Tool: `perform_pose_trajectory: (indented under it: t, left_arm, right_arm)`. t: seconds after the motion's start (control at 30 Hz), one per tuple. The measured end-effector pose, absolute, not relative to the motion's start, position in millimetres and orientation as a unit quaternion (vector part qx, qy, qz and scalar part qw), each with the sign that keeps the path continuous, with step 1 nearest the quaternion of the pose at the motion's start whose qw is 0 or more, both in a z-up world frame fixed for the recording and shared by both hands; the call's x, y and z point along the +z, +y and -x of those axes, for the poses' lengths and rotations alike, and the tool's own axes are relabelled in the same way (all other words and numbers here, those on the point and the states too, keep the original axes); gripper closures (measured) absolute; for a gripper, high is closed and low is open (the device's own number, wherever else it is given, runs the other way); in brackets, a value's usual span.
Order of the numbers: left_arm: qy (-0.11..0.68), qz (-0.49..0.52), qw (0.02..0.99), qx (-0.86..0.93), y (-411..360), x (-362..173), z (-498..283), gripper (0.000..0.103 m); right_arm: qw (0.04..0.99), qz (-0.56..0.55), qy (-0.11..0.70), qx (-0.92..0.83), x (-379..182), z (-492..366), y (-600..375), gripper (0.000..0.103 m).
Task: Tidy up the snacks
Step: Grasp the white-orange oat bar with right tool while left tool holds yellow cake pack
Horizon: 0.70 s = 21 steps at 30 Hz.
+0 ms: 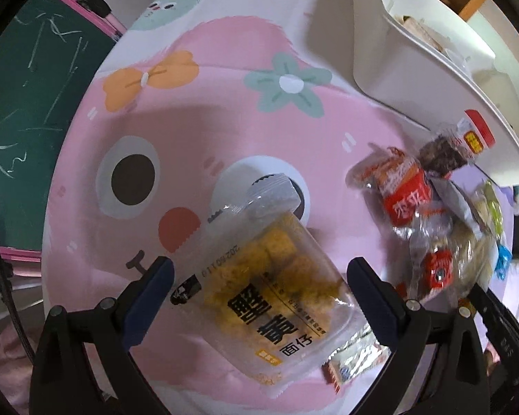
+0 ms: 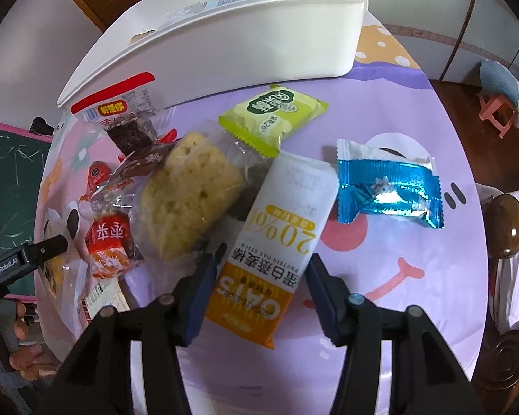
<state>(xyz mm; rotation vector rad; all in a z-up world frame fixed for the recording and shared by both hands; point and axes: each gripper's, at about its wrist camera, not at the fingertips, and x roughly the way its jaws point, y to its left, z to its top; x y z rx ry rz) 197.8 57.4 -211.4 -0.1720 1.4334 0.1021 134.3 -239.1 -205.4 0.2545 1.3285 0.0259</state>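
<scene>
A: Left tool [image 1: 259,276]?
B: Spread, straddling 1 clear noodle-snack packet [image 1: 259,290] on the bench [image 1: 225,110], just left of the snack pile [image 1: 432,214].
A: Right tool [image 2: 263,269]?
B: Spread around 1 oat bar [image 2: 276,242], near the white bin [image 2: 225,38].

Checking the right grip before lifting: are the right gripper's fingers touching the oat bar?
Apart. The right wrist view shows purple cloth between the oat bar and each finger of the right gripper.
</scene>
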Motion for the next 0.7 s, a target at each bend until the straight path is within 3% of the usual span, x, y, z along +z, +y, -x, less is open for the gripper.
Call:
perform_pose_trajectory:
  t: [0.7]
  left_arm:
    - [0.66,0.247,0.702,0.099,83,-229,-182,0.003]
  right_arm:
    - [0.784,-0.113,0.61,0.015,-205,-132,-238,0.049]
